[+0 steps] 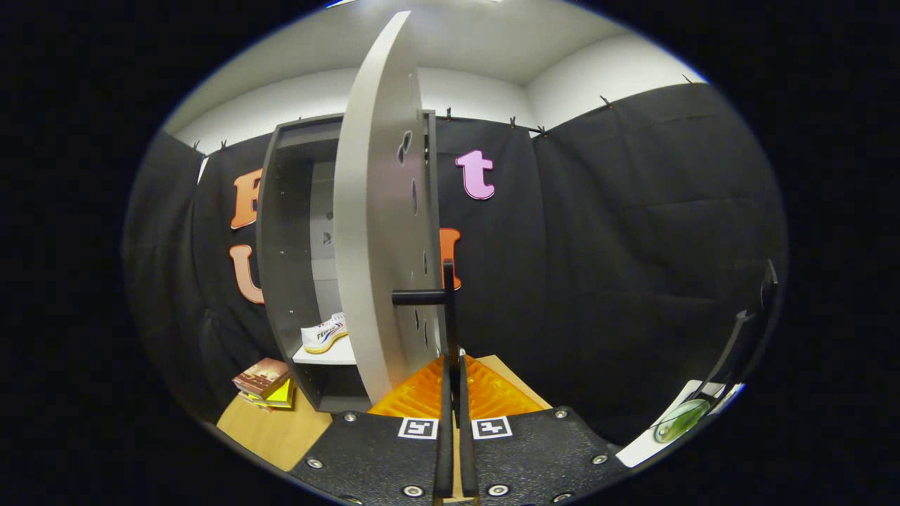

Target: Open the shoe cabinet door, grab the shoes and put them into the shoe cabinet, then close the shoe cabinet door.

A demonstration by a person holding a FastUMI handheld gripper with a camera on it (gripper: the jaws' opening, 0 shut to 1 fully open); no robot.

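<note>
grey laminated board makes up the shoe cabinet [285, 246], standing left of centre in the gripper view, its door [376, 211] swung out edge-on toward the camera. a white shoe [325, 333] already sits on a shelf inside, lower left of the door. the gripper [453, 365] sits bottom centre, fingers drawn almost together on the thin dark handle [429, 297] that juts from the door (both fingers look pressed on its upright bar). the door seems stiff and fairly light, likely to swing freely on its hinges, so this handle is the sensible hold for pushing it closed. the handle lies between the fingers, the cabinet opening beyond and to their left. books [266, 379] lie on the wooden floor [271, 432] nearby.
</note>
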